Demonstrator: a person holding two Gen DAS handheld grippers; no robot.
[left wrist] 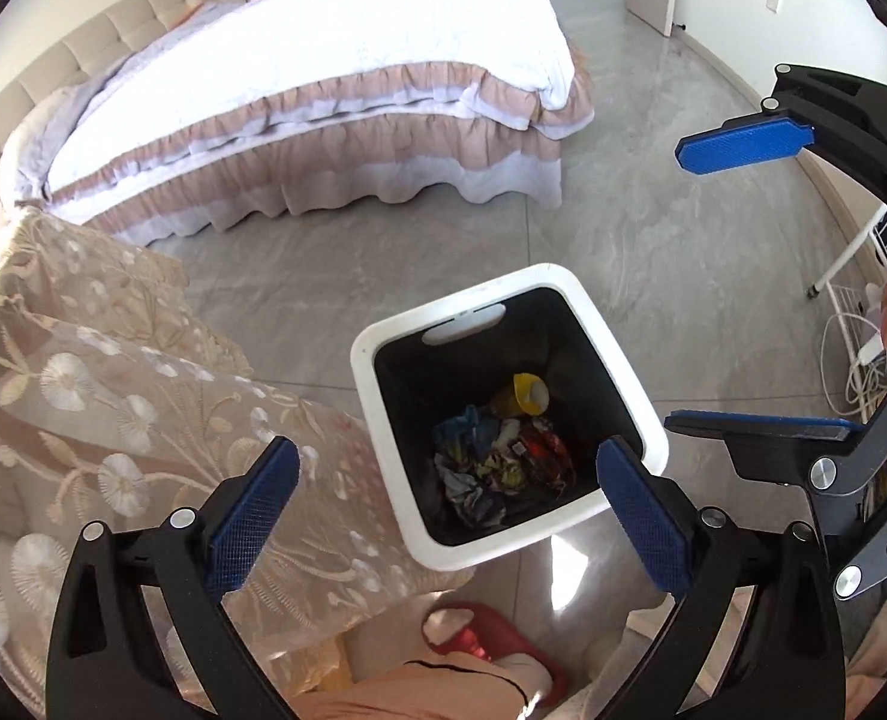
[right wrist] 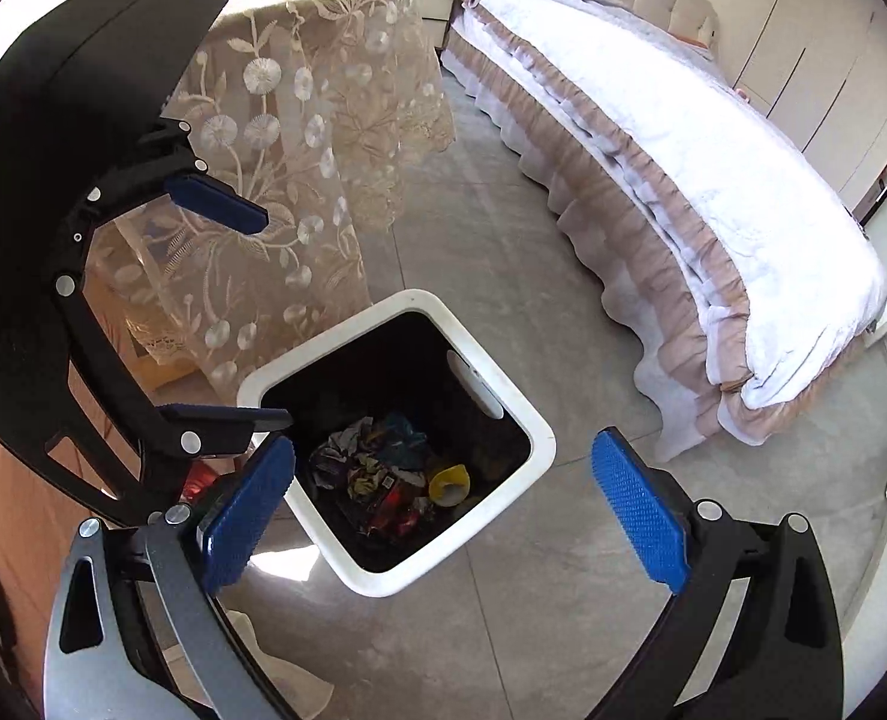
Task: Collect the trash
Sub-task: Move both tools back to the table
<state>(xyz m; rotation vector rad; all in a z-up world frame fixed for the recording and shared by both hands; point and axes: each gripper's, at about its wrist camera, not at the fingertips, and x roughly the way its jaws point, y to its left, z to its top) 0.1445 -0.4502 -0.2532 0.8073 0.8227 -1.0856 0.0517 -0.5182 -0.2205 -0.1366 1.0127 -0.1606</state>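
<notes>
Both tongs, left [left wrist: 446, 489] and right [right wrist: 443, 492], gape wide and empty above the white square plastic bin [left wrist: 593, 312], where crumpled colourful wrappers [left wrist: 497, 468] lie, apparently dropped in.

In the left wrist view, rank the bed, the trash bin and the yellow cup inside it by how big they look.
1. Bed, largest though farthest away.
2. Bin, nearer the camera, so its apparent size is flattered.
3. Yellow cup, clearly smallest, lying inside the bin among crumpled trash.

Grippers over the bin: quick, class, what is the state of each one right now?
Left gripper: open, holding nothing, above the white bin.
Right gripper: open, holding nothing, above the same bin.
</notes>
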